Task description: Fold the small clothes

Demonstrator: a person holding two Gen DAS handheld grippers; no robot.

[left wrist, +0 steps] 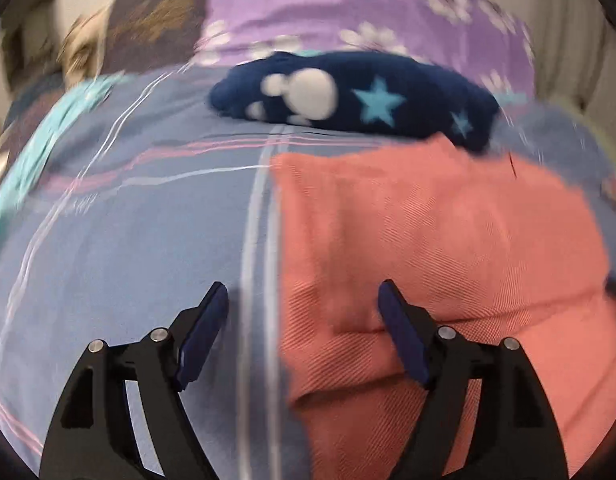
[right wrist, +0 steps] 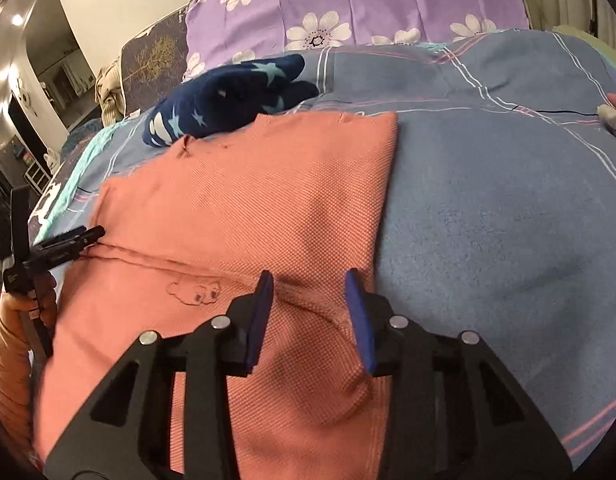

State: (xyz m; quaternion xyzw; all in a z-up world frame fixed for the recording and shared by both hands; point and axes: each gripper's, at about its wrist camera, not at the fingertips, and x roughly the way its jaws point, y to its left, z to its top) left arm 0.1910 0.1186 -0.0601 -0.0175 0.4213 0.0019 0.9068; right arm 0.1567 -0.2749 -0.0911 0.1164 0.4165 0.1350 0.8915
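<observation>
A salmon-pink garment (right wrist: 244, 208) lies partly folded on the blue plaid bedsheet (right wrist: 487, 208); it also shows in the left wrist view (left wrist: 427, 240). My left gripper (left wrist: 304, 300) is open, hovering over the garment's left edge, one finger over the sheet and one over the cloth. It appears at the left of the right wrist view (right wrist: 88, 236), at the garment's left edge. My right gripper (right wrist: 309, 288) is open over the garment's near right part, holding nothing. A small bear outline (right wrist: 196, 290) is stitched on the cloth.
A navy garment with stars (right wrist: 228, 96) lies bunched just beyond the pink one, also in the left wrist view (left wrist: 347, 96). A purple flowered pillow (right wrist: 367, 8) lies at the head of the bed. Pale cloth (right wrist: 615, 120) lies at the far right.
</observation>
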